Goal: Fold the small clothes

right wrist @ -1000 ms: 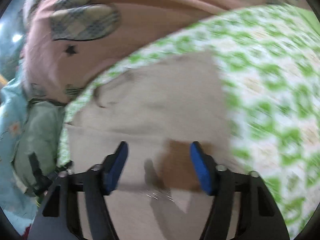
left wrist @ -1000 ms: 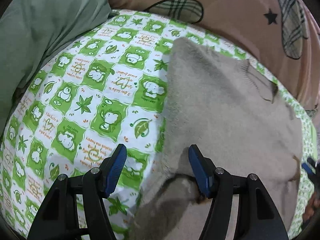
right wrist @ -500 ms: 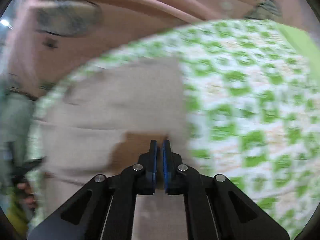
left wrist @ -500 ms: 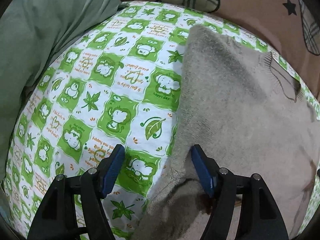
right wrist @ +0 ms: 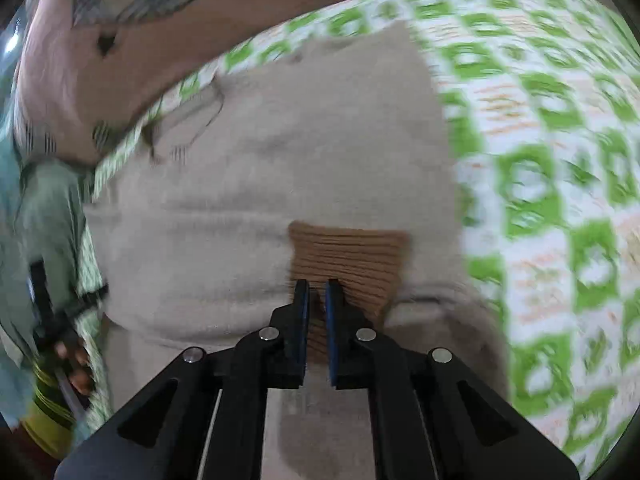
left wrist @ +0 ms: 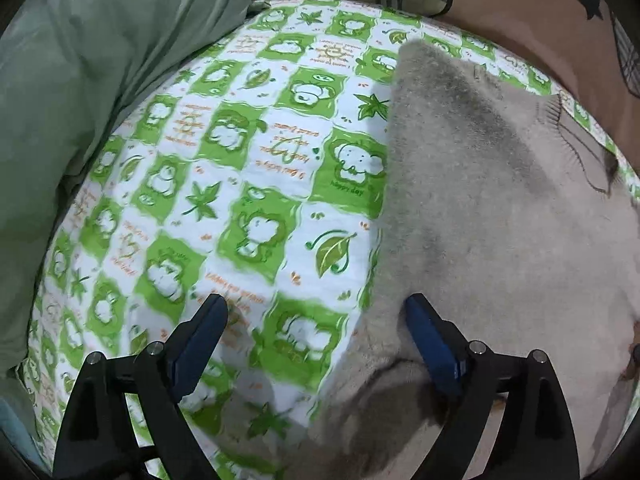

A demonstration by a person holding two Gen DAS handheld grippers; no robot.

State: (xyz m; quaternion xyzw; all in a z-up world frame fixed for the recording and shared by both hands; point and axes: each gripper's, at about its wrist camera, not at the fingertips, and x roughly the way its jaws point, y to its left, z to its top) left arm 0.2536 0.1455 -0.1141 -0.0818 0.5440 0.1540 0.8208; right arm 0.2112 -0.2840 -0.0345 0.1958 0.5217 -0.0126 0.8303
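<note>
Since a second ago the right gripper (right wrist: pixel 316 292) has snapped from wide apart to nearly closed, pinching the brown ribbed cuff (right wrist: pixel 352 256) of the beige knitted sweater (right wrist: pixel 280 168), presumably to carry the sleeve across the body. The left gripper (left wrist: pixel 316 320) stays spread wide, straddling the sweater's left edge where it meets the green cartoon-print sheet (left wrist: pixel 224 168), one finger over fabric, gripping nothing. The sweater lies flat on the sheet with bare sheet on both sides, while a green pillow (left wrist: pixel 88 72) and pink bedding (right wrist: pixel 248 12) crowd the far edge.
</note>
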